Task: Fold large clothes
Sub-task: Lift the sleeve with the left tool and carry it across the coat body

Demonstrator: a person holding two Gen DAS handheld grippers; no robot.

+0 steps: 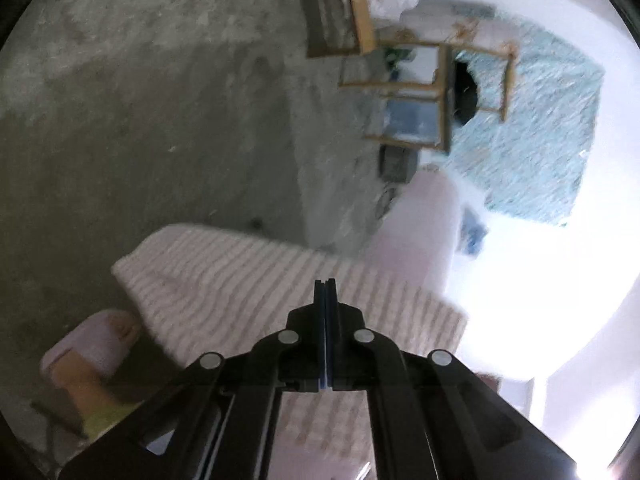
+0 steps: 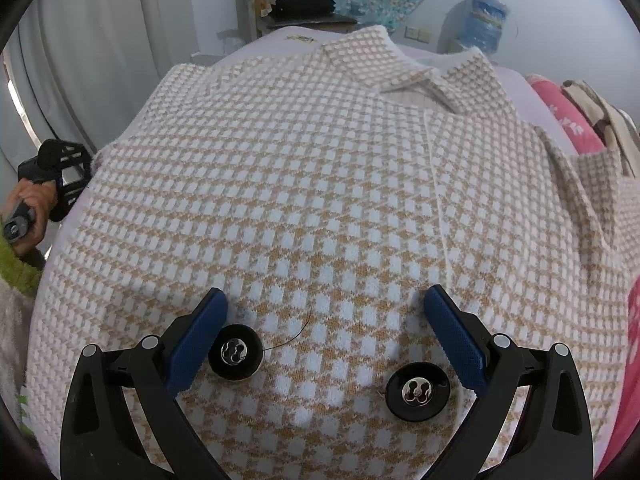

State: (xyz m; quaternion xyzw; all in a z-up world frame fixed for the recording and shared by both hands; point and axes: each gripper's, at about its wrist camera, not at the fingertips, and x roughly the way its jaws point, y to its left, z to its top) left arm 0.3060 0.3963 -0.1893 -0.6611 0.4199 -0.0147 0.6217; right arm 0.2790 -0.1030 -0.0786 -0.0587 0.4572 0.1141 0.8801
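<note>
A large beige-and-white checked knit garment (image 2: 300,160) with a collar lies spread flat on a bed. Two black buttons (image 2: 236,352) (image 2: 418,390) sit on it near me. My right gripper (image 2: 325,298) hovers just above the cloth, open, with its blue pads (image 2: 200,340) on either side of the buttons and nothing held. My left gripper (image 1: 325,284) is shut, its pads pressed together with nothing visible between them. It is lifted above the garment's left edge (image 1: 260,280). In the right wrist view the left gripper (image 2: 60,172) is beside that edge, held by a hand.
A pink cloth (image 2: 568,120) and other folded fabric lie at the bed's right side. Wooden chairs (image 1: 400,80) stand on the concrete floor (image 1: 140,120). A person's foot in a pale slipper (image 1: 92,344) is beside the bed. A water bottle (image 2: 486,16) stands behind.
</note>
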